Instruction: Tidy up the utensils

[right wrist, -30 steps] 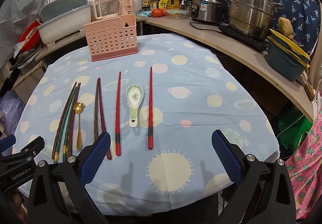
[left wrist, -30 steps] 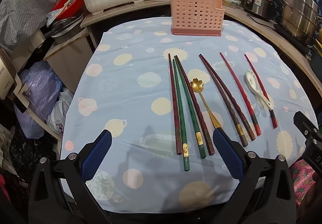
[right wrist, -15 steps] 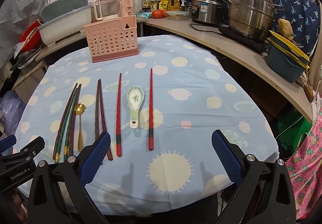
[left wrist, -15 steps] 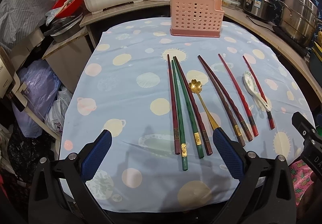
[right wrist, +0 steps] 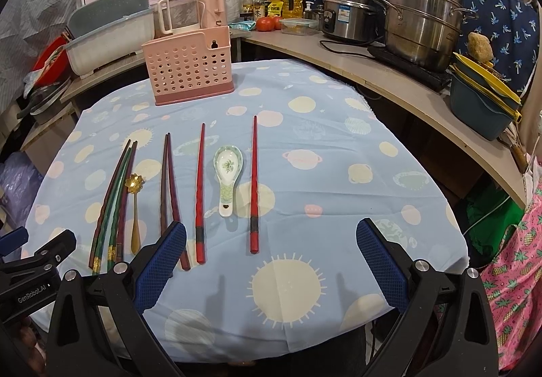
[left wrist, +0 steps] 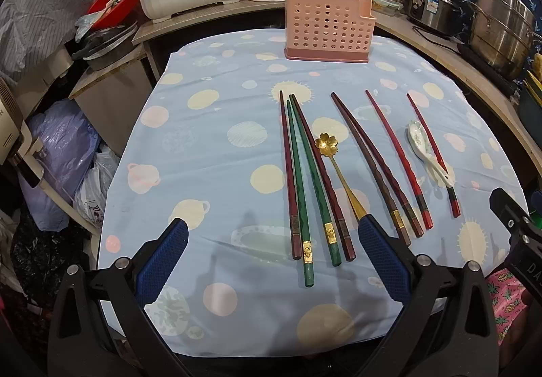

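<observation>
Both your left gripper and right gripper gape wide and empty over the counter, so pinching one thin chopstick at 12 o'clock may roll it or miss the pink holder beyond.

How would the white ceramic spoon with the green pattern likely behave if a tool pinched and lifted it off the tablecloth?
The ceramic spoon looks glazed and glossy, so it may slip between the pads. Its wide bowl probably outweighs the short handle, so a handle grip could tilt bowl-down. Being ceramic, it is likely stiff but could chip if dropped. It lies bowl-up between two red chopsticks, so it seems unlikely to roll.
</observation>
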Action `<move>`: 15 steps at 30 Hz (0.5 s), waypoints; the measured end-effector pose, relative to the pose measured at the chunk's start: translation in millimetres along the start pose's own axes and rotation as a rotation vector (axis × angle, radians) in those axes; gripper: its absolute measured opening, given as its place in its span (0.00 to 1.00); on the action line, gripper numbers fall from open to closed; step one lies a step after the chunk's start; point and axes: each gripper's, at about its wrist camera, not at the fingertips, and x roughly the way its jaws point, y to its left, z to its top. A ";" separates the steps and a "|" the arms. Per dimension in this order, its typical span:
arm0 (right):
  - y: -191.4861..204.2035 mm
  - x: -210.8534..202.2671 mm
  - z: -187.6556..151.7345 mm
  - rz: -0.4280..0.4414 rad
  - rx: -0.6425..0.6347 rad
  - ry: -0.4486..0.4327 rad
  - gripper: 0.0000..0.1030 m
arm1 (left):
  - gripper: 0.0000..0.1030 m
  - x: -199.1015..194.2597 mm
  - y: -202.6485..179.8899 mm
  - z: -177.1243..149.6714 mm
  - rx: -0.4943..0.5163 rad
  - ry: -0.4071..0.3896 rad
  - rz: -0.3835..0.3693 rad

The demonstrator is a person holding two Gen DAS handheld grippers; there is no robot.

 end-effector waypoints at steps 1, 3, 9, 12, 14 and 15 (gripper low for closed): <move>0.0 -0.1 0.1 0.000 0.000 0.000 0.94 | 0.93 -0.1 0.0 -0.1 0.000 0.000 0.000; 0.1 0.0 -0.1 0.000 0.000 -0.001 0.94 | 0.93 -0.1 0.0 0.0 -0.002 0.001 -0.001; 0.2 0.2 -0.5 -0.001 0.000 0.000 0.94 | 0.93 0.2 -0.5 0.2 -0.003 0.003 -0.003; 0.2 -0.4 -0.2 0.000 0.001 0.000 0.94 | 0.93 0.6 -0.8 0.5 -0.006 0.005 -0.005; 0.0 -0.8 0.6 0.000 0.004 0.003 0.94 | 0.93 2.0 1.5 0.3 -0.010 0.007 -0.004; 0.1 0.1 0.6 0.000 0.004 0.005 0.94 | 0.93 3.3 3.6 0.3 -0.014 0.009 -0.006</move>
